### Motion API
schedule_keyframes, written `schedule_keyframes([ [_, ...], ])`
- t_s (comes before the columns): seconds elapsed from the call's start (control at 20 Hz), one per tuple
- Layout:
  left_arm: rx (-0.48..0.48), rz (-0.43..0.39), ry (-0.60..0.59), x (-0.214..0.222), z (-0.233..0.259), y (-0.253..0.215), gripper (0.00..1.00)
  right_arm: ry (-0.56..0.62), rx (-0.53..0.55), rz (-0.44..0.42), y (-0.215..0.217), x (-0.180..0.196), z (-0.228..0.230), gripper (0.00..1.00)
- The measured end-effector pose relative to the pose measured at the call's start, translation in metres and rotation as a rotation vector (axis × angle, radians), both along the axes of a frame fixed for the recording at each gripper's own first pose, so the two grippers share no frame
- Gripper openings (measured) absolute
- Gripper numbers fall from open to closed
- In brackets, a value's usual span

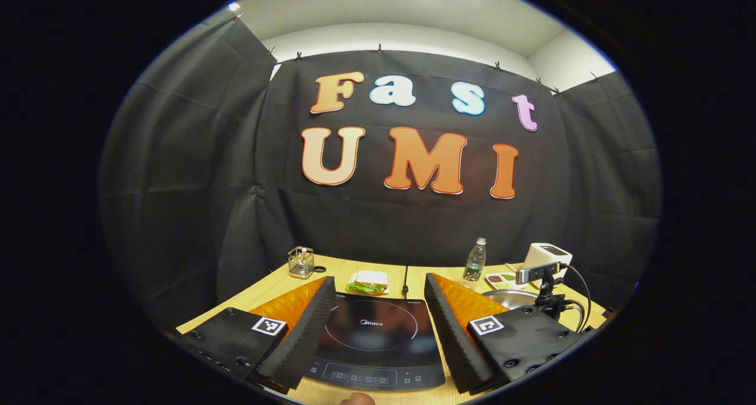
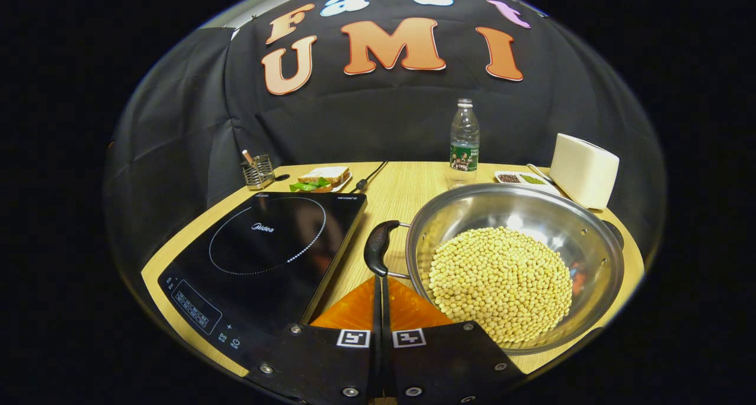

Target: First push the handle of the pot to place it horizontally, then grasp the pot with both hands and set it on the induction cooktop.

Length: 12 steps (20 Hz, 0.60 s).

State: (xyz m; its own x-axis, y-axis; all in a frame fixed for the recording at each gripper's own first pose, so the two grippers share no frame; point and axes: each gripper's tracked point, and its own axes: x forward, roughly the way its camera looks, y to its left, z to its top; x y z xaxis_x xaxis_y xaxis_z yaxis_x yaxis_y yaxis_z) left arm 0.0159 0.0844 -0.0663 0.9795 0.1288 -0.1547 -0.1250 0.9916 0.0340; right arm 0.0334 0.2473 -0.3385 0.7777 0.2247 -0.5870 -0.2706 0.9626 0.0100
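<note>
A steel pot (image 2: 472, 195) full of yellow beans (image 2: 502, 275) rests on the wooden table, to the right of the black induction cooktop (image 2: 266, 245). The pot's black left handle (image 2: 378, 245) faces the cooktop, and a second handle (image 2: 614, 234) sits on the far right rim. My right gripper (image 2: 381, 278) is shut with nothing between its fingers, its tips at the near end of the left handle. My left gripper (image 1: 379, 280) stands wide open above the cooktop (image 1: 372, 328). A bit of the pot's rim (image 1: 511, 299) peeks from behind its right finger.
At the back of the table stand a water bottle (image 2: 465, 136), a white box (image 2: 583, 169), a small tray of seeds (image 2: 520, 179), a sandwich (image 2: 322, 177) and a wire holder (image 2: 258, 170). A small camera on a stand (image 1: 540, 272) is beside the pot.
</note>
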Motion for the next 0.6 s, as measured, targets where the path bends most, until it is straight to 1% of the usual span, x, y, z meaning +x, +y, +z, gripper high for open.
schedule_keyframes([
  [0.2, -0.005, -0.011, 0.002, -0.002, 0.000, -0.007, 0.98, 0.022, -0.003, 0.004, -0.001, -0.003, 0.000, 0.00],
  [0.35, -0.014, -0.029, -0.001, -0.003, 0.001, -0.015, 0.97, 0.053, 0.032, 0.020, 0.002, -0.004, 0.000, 0.00],
  [0.6, -0.020, -0.056, -0.008, -0.003, 0.003, -0.038, 0.97, 0.049, 0.080, 0.040, 0.005, -0.002, 0.004, 0.00],
])
